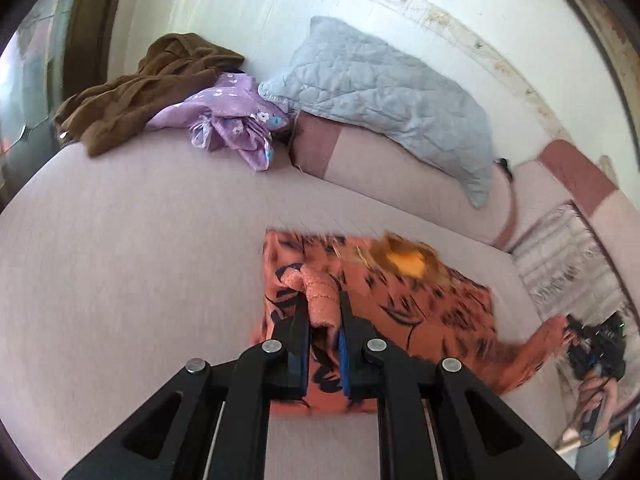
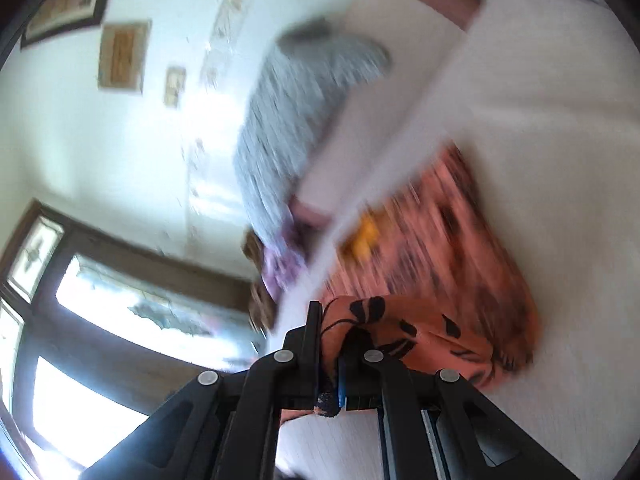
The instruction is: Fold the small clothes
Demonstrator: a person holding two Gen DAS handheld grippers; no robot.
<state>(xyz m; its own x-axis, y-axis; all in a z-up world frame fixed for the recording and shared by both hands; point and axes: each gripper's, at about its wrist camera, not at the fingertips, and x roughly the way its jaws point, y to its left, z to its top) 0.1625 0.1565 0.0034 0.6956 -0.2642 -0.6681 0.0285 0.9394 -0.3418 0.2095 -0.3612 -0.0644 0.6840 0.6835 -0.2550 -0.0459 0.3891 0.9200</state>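
Note:
An orange garment with a black leaf print (image 1: pixel 404 300) lies on the pale bed sheet (image 1: pixel 132 264), with a yellow patch near its far edge. My left gripper (image 1: pixel 324 304) is shut on a bunched fold of this orange garment, lifted a little off the sheet. In the left wrist view, my right gripper (image 1: pixel 592 344) shows at the far right, held by a hand, with a stretched corner of the cloth running to it. In the blurred right wrist view, my right gripper (image 2: pixel 330 320) is shut on the orange garment (image 2: pixel 432 264), cloth bulging over its fingers.
A purple flowered cloth (image 1: pixel 236 120) and a brown garment (image 1: pixel 136 92) lie heaped at the far left of the bed. A grey quilted pillow (image 1: pixel 384 96) leans on the pink headboard cushion (image 1: pixel 384 168). A window (image 2: pixel 100 320) fills the left of the right wrist view.

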